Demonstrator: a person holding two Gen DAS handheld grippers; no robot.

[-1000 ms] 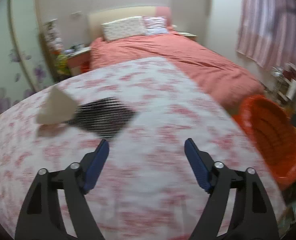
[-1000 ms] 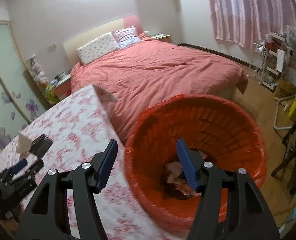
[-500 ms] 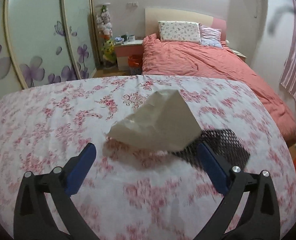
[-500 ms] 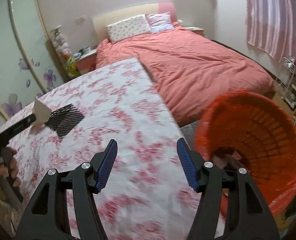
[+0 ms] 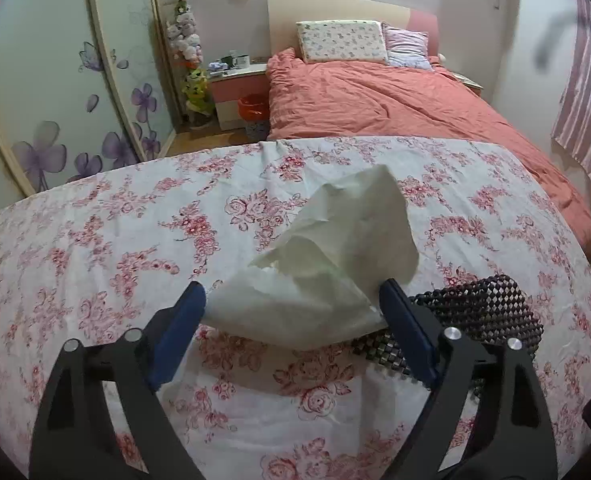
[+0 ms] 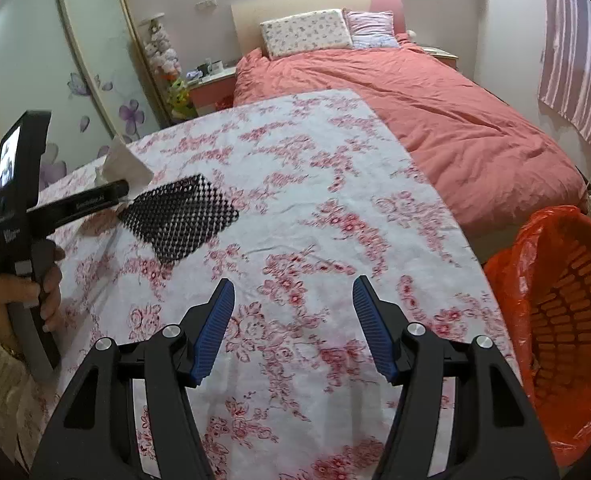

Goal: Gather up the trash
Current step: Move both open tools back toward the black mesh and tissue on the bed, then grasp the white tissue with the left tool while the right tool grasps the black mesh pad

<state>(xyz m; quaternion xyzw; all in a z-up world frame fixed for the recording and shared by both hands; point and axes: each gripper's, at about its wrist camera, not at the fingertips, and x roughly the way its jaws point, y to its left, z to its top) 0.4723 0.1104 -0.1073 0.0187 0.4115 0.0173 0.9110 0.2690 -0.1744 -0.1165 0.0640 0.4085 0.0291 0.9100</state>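
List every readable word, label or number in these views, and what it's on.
White lettering along a finger of the left gripper, whose jaws have just been closing around the tissue: too blurred to read.
White lettering on its handle: too blurred to read.
No other text can be made out.

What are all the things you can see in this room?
tablecloth: 1, white with pink flowers, in front of the bed
tissue: 1, white, on the tablecloth, beside the mat
mat: 1, black mesh, on the tablecloth
bin: 1, orange, right of the tablecloth
bed: 1, salmon cover, at the back
left gripper: 1, black with blue pads, jaws just closing, tissue between them
right gripper: 1, black with blue pads, jaws open, empty
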